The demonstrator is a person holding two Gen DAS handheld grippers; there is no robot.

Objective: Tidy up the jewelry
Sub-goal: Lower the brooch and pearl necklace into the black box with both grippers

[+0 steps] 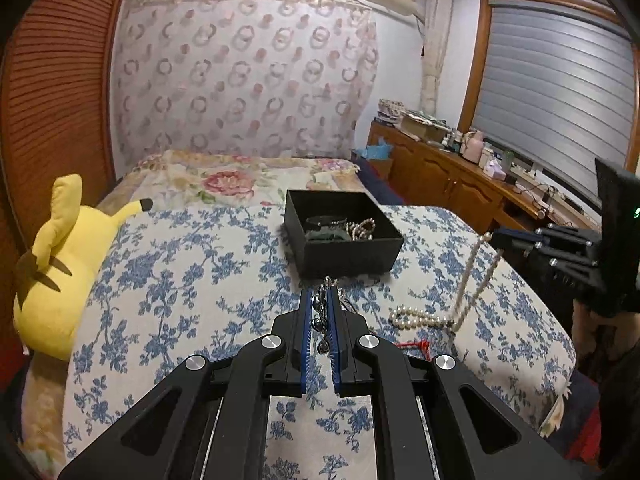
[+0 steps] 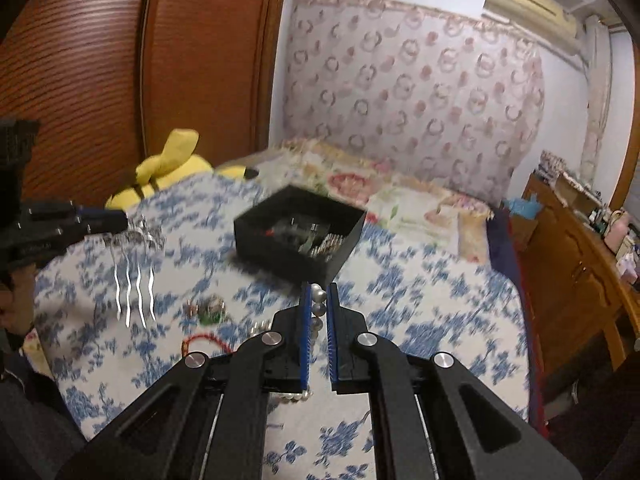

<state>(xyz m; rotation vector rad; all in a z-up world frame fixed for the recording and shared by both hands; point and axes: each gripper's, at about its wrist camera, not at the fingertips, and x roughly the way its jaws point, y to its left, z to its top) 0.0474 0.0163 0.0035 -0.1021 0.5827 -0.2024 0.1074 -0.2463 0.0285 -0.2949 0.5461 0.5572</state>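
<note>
Your right gripper (image 2: 319, 300) fingers pinch the limp pearl necklace (image 1: 464, 296); left gripper (image 1: 319, 304) fingers clamp a rigid silver hair comb (image 2: 134, 280), lower centre.

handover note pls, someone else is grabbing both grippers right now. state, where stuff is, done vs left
Left gripper: shut on a silver hair comb, held above the bed.
Right gripper: shut on the pearl necklace, upper part lifted, the rest still trailing on the blue floral bedspread.
Black box: open, ahead of both grippers, already holding beads and some dark pieces.
Left: drop both held pieces into the box, then the red cord bracelet and the small green piece lying on the bedspread.
</note>
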